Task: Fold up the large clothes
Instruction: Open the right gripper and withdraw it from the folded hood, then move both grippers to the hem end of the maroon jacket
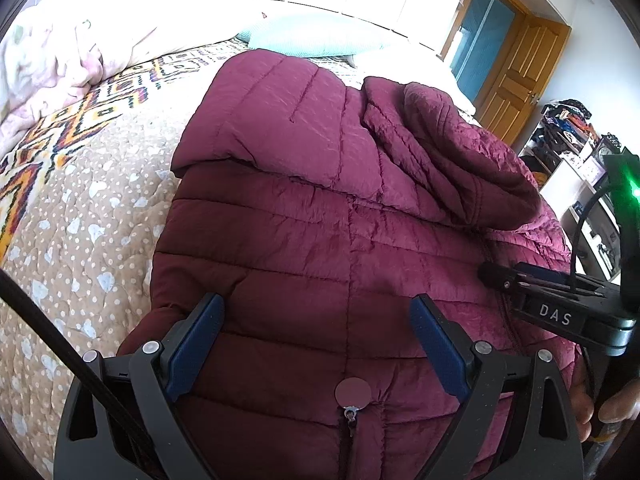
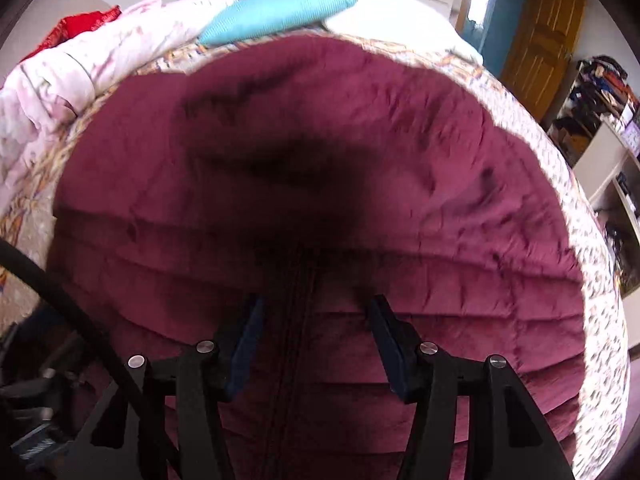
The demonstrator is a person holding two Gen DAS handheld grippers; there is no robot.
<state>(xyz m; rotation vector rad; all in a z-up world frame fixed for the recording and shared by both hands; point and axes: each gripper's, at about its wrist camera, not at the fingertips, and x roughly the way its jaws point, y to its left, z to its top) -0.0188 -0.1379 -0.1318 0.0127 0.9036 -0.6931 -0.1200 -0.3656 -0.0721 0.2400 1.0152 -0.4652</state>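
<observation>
maroon quilted puffer jacket (image 1: 320,248) is soft, bulky, slippery; i'd grab the hem. left tool (image 1: 316,344) wide, right tool (image 2: 312,340) part-open, both empty.

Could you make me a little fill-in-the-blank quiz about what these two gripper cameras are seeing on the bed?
1. The puffy jacket spread on the bed is ____ in colour.
2. Beyond the jacket, near the head of the bed, lies a light ____ pillow.
3. The left gripper hovers over the jacket with its jaws ____.
4. The open door at the far right is made of ____.

Missing words: maroon; blue; open; wood
</observation>
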